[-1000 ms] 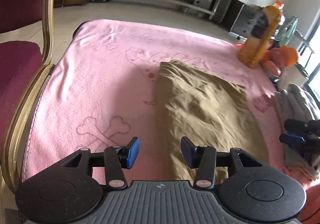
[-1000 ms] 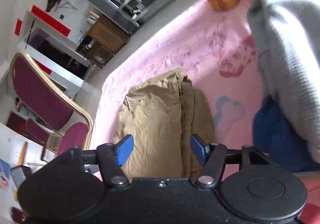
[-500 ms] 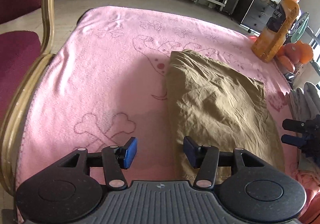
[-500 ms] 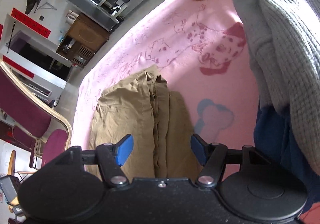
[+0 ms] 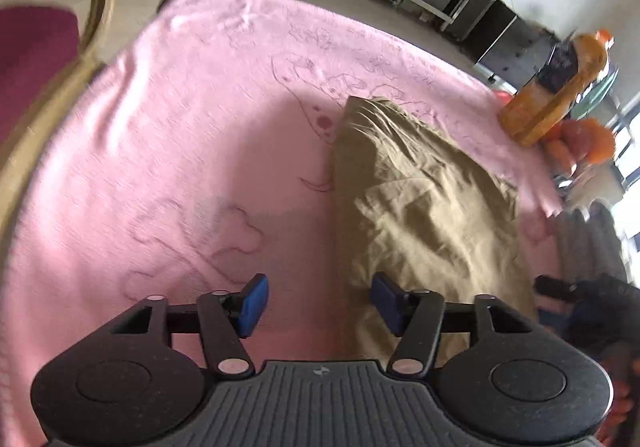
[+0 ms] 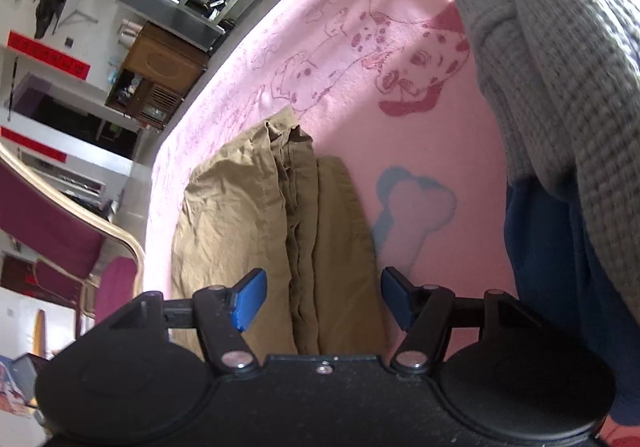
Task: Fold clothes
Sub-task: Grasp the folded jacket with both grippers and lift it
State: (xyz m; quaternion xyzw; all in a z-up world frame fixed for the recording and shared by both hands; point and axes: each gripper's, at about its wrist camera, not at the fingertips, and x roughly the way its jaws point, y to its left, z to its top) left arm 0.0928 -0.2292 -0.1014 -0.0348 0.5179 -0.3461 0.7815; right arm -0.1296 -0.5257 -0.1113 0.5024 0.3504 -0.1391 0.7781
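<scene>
On the pink blanket (image 5: 192,119), folded khaki garment (image 5: 424,207). Above its near edge, left gripper (image 5: 316,301) jaws opening, right gripper (image 6: 320,297) spread, both empty. Risk: pinching one layer only, unravelling the fold.

Bright daylight, motion blur, fisheye-warped edges.

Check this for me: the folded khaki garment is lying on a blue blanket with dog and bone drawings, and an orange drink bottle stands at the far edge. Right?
Not quite. The blanket is pink, not blue, as both wrist views show. The rest holds: the folded khaki garment lies on it, dog and bone drawings included, and the orange drink bottle stands at the far edge.
</scene>
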